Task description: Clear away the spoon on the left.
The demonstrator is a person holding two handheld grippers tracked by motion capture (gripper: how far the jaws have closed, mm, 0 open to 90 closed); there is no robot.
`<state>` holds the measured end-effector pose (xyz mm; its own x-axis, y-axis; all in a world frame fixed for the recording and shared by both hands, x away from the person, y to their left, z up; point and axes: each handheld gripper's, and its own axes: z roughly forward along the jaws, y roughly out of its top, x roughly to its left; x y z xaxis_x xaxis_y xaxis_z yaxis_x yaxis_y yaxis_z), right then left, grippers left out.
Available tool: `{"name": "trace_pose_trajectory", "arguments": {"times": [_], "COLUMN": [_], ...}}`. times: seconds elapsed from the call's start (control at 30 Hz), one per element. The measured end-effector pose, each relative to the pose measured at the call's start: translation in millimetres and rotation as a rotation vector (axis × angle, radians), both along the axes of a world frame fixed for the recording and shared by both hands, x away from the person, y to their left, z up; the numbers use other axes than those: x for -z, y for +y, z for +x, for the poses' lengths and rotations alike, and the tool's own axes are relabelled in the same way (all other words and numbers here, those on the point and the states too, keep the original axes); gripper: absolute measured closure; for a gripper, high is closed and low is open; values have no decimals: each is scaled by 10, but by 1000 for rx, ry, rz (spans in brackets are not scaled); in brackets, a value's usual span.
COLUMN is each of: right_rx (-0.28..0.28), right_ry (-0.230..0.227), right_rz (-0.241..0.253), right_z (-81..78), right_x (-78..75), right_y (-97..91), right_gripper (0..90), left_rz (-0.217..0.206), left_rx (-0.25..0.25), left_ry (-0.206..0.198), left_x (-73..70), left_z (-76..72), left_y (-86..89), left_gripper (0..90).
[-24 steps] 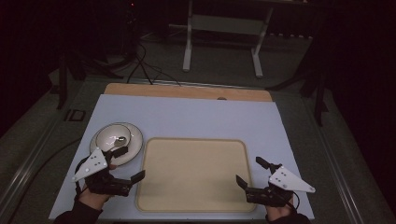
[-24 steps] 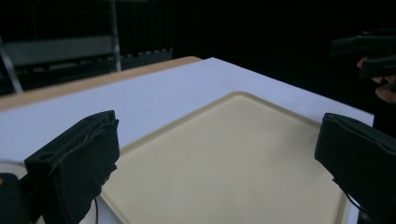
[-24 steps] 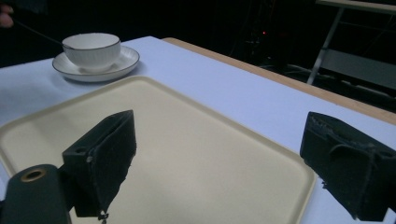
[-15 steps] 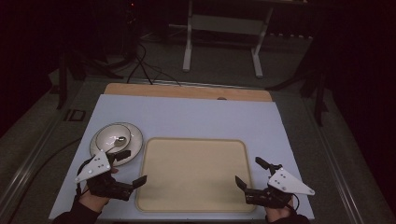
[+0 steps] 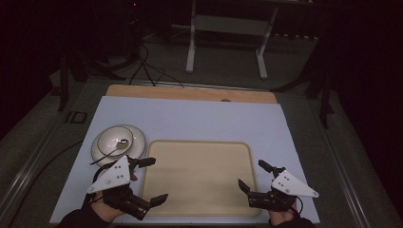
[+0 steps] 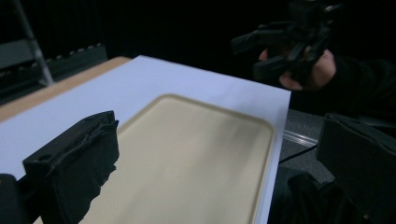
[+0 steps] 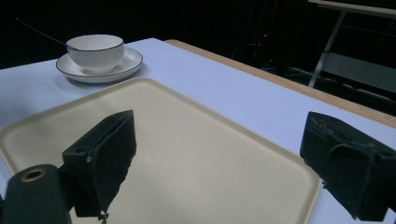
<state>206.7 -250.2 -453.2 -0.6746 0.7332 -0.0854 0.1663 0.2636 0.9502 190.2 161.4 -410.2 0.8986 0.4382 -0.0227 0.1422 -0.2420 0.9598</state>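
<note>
Left tool (image 5: 151, 179): jaws spread wide, nothing held, at the tray's left edge.
Right tool (image 5: 255, 175): jaws spread, nothing held, at the tray's right corner.
Tray (image 5: 199, 175): beige, centred on the tabletop (image 5: 199, 118).
Bowl (image 5: 116, 141): on a saucer (image 5: 135, 147), left of the tray.

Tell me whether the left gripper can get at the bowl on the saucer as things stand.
Probably yes. The left gripper is open, holds nothing, and sits just near of the bowl on its saucer. Only a spoon lies in the bowl.
</note>
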Motion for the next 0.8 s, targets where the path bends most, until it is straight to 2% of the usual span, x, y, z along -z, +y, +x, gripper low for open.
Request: {"name": "trace_pose_trajectory", "arguments": {"times": [0.1,0.13,0.17,0.33,0.5,0.53,0.57,0.6,0.67,0.8], "right_rx": [-1,-1,-2,-7,-9,-9,-9,-10,-10,-10], "right_ry": [-1,-1,-2,1,3,3,2,2,5,2], "right_rz": [3,3,3,0,-3,-3,-4,-7,-7,-6], "right_z": [-1,-1,0,-6,-5,-5,-6,-5,-5,-7], "right_x": [-1,-1,-1,0,4,4,4,6,8,4], "right_y": [-4,-4,-4,7,15,15,15,18,24,22], "right_gripper": [109,109,109,109,109,109,109,109,109,109], "left_rz": [15,15,20,24,18,18,11,7,8,13], "left_rx": [6,6,-3,-20,-103,-103,-145,-157,-216,-328], "left_ry": [-31,-31,-45,-64,-79,-79,-81,-77,-77,-51], "left_x": [-120,-120,-199,-332,-451,-451,-473,-478,-487,-472], "left_z": [7,7,20,54,98,98,108,114,118,149], "left_y": [-43,-43,-50,-11,161,161,246,282,379,624], "left_gripper": [2,3,3,11,11,11,11,12,12,12]}}
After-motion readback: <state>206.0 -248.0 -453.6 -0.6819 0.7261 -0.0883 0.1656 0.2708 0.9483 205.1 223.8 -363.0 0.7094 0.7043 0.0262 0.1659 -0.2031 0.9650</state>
